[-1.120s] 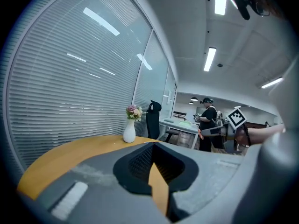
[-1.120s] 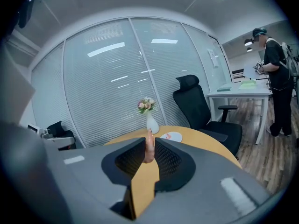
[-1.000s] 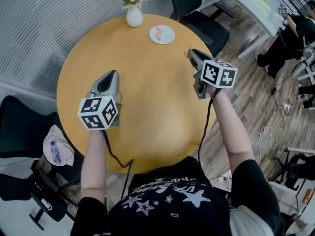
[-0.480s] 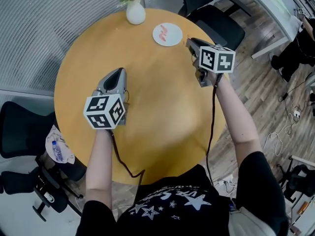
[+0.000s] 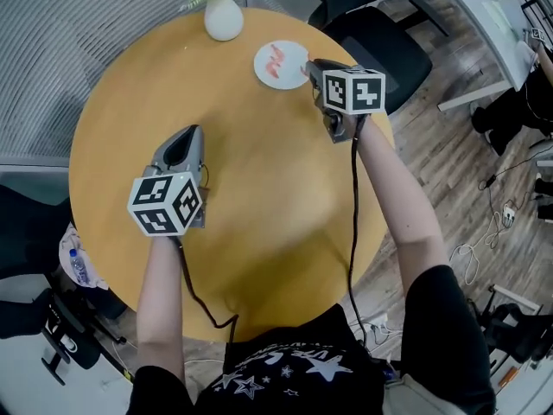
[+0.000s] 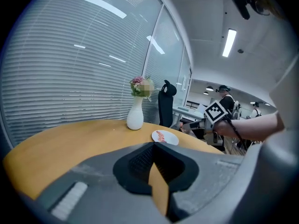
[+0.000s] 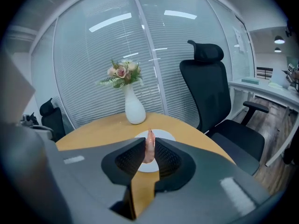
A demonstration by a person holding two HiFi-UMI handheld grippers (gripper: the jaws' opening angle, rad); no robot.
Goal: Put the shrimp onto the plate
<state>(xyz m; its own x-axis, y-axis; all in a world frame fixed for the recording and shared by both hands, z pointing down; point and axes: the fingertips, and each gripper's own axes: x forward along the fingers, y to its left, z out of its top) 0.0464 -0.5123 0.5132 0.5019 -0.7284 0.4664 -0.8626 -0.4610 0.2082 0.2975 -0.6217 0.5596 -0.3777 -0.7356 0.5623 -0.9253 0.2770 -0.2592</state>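
Note:
A white plate [image 5: 292, 70] lies at the table's far side with a pink shrimp [image 5: 275, 59] on it; it also shows in the left gripper view as plate [image 6: 169, 139] with shrimp [image 6: 160, 135]. My right gripper [image 5: 310, 66] hovers at the plate's right rim, shut on another pink shrimp [image 7: 149, 146] that stands upright between its jaws. Behind that held shrimp the plate [image 7: 166, 135] is visible. My left gripper [image 5: 184, 137] hangs over the middle-left of the round wooden table [image 5: 259, 197], its jaws shut [image 6: 153, 146] with nothing in them.
A white vase with flowers [image 5: 223, 15] stands at the far edge left of the plate, seen too as vase [image 7: 134, 108]. A black office chair [image 5: 371, 41] sits just beyond the table's right side. Another black chair [image 5: 26, 223] is at the left.
My right gripper has carried the shrimp forward and left, from short of the plate to its right rim. The left gripper has drifted only a little over the table.

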